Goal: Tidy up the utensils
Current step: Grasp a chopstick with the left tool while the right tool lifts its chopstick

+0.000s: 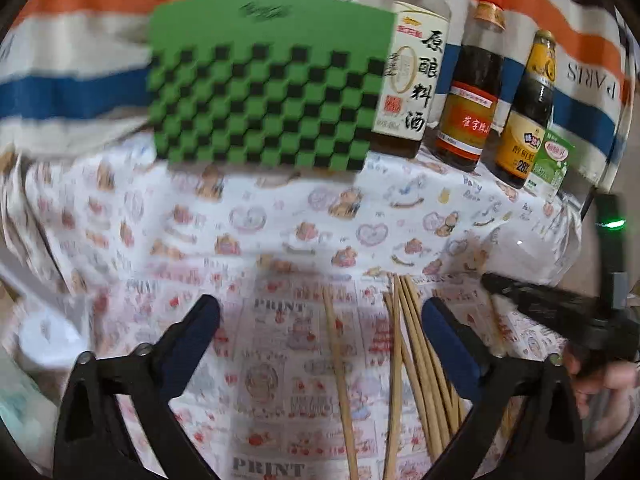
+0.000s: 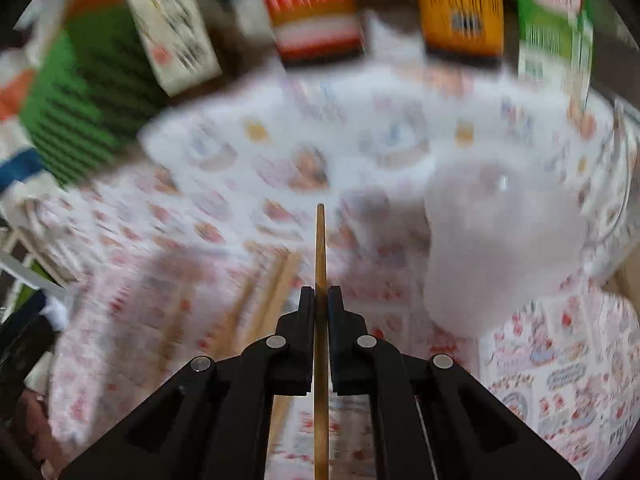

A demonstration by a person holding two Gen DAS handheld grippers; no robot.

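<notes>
**Chopsticks: one pinched, the rest loose on the counter**

Chopsticks (image 1: 416,360) lie in a loose fan on the patterned cloth of the counter (image 1: 280,216), between the fingers of the left gripper (image 1: 320,320) and closer to its right finger. That gripper hovers wide open, holding nothing. The right gripper (image 2: 320,304) is clamped tight on a single chopstick (image 2: 320,248), which runs straight out ahead of its fingertips.

The grip looks risky — the stick is held along its length on a thin line, so a quick swing could let it pivot or slide out. A pale translucent cup (image 2: 500,248) sits ahead and to the right of that gripper; a misjudged tip could knock its rim and tip it. The view is smeared, so aim is hard to judge.

The sticks are slim, pale bamboo, smooth and round-tipped.
</notes>
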